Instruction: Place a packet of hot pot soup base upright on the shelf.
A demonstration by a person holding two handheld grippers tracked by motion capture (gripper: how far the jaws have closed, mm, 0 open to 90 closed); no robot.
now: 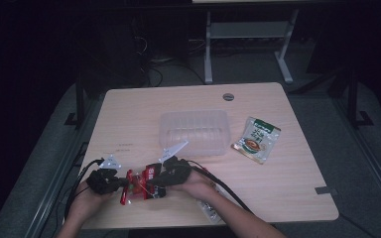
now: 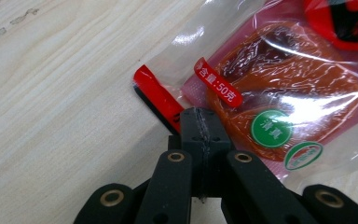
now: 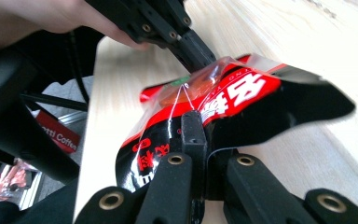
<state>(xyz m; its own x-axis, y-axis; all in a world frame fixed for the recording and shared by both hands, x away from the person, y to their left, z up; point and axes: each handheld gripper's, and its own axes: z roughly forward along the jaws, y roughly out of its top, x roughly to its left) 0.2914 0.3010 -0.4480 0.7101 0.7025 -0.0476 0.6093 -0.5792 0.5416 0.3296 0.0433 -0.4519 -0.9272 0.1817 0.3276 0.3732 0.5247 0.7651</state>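
A red and black snack packet (image 1: 139, 184) with a clear window is held between both grippers, just off the wooden table (image 1: 129, 114) near its front edge. My left gripper (image 1: 122, 182) is shut on the packet's left edge. In the left gripper view the jaws (image 2: 200, 116) pinch the clear seam beside a red strip, with orange food visible inside the packet (image 2: 279, 88). My right gripper (image 1: 155, 184) is shut on the opposite end. In the right gripper view the jaws (image 3: 193, 123) clamp the packet (image 3: 242, 93), and the left gripper (image 3: 200, 53) grips its far side.
A clear plastic container (image 1: 194, 131) stands at the table's middle, just beyond the hands. A green sachet (image 1: 256, 140) lies to its right. Another small packet (image 1: 209, 210) lies by the right forearm at the front edge. A cable grommet (image 1: 228, 96) sits at the back.
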